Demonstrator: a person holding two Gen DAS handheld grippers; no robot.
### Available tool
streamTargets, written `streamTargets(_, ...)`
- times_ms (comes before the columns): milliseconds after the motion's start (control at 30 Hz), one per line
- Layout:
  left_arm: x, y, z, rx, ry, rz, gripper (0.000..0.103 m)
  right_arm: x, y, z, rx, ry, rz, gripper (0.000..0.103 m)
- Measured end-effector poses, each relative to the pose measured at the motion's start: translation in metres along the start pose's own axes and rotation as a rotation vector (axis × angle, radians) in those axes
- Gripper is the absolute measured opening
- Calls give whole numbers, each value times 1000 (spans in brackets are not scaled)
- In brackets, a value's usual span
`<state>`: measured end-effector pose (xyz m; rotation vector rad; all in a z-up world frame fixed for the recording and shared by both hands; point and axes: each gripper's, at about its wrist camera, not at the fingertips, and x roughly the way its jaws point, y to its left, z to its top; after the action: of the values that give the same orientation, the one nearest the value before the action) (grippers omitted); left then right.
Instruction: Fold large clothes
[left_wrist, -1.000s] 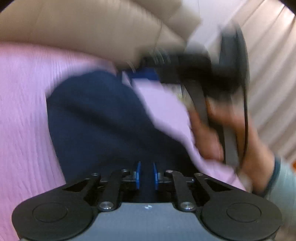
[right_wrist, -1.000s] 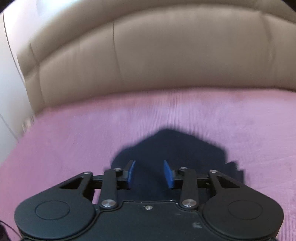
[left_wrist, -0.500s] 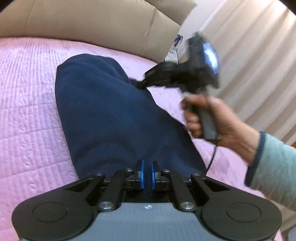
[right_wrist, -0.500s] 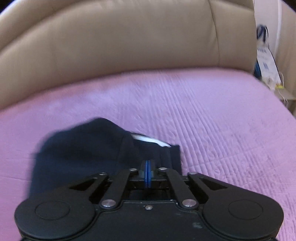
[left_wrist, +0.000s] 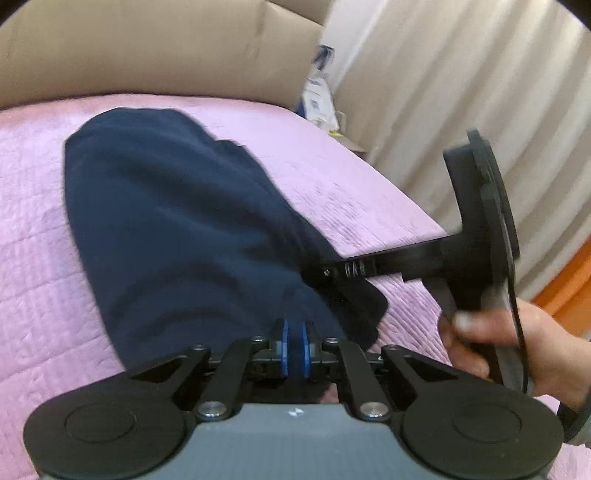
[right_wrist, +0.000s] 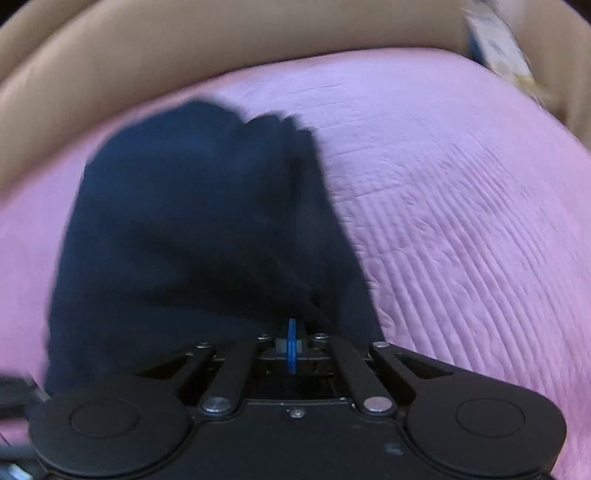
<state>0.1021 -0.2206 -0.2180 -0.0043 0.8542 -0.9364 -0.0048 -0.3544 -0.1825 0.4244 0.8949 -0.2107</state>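
Note:
A navy garment (left_wrist: 177, 221) lies stretched along the pink quilted bedspread (left_wrist: 351, 173). In the left wrist view my left gripper (left_wrist: 293, 347) is shut on its near edge, with dark cloth pinched between the blue pads. To its right a person's hand (left_wrist: 509, 339) holds my right gripper (left_wrist: 325, 273), whose tip bites the garment's right edge. Seen from the right wrist, the garment (right_wrist: 192, 229) bunches into folds that run to my right gripper (right_wrist: 293, 345), its blue pads pressed together on the cloth.
A tan padded headboard (left_wrist: 147, 48) rises behind the bed. Pale curtains (left_wrist: 461, 92) hang on the right, with a white and blue packet (left_wrist: 317, 96) in the corner beside them. The bedspread (right_wrist: 461, 221) lies bare to the right of the garment.
My right gripper went from open to shut on the garment's edge and swung down to the near right. The left gripper stayed shut on the cloth and shifted a little.

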Motion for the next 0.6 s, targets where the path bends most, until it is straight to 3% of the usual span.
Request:
streamTargets(33,-4,-6,0,28,3,11,9,-15,-3,-1,8,-33,5,0)
streamTargets(67,-7,-6,-2,33,3,16,9,-31,-7,-4,12,-61,22,14)
streamTargets(100,-13,-5,-3,20,1,17,9,-40,-10,-6,23,-72,39,39)
streamTargets(133,-21,0,-5,-16,-5,10,10,-50,-16,-9,47,-73,67,50)
streamTargets(167,-30,3,-5,-48,-12,-2,10,-55,-21,-13,69,-71,92,68)
streamTargets(200,-40,5,-5,-79,-26,-19,10,-62,-29,-18,92,-67,129,76)
streamTargets(333,-69,5,-8,-110,-58,-49,12,-58,-39,-30,126,-47,205,76)
streamTargets(433,-77,7,-10,-93,-56,-18,12,-39,-44,-37,186,2,325,76)
streamTargets(467,-79,6,-9,-90,-58,-3,12,-37,-41,-39,194,29,360,71)
streamTargets(533,-80,6,-5,-98,-69,11,12,-22,-27,-43,163,97,379,18)
streamTargets(567,-82,6,-4,-104,-80,10,12,-22,-20,-42,129,110,371,8)
streamTargets(600,-84,5,-1,-109,-90,7,12,-32,-11,-41,88,80,356,8)
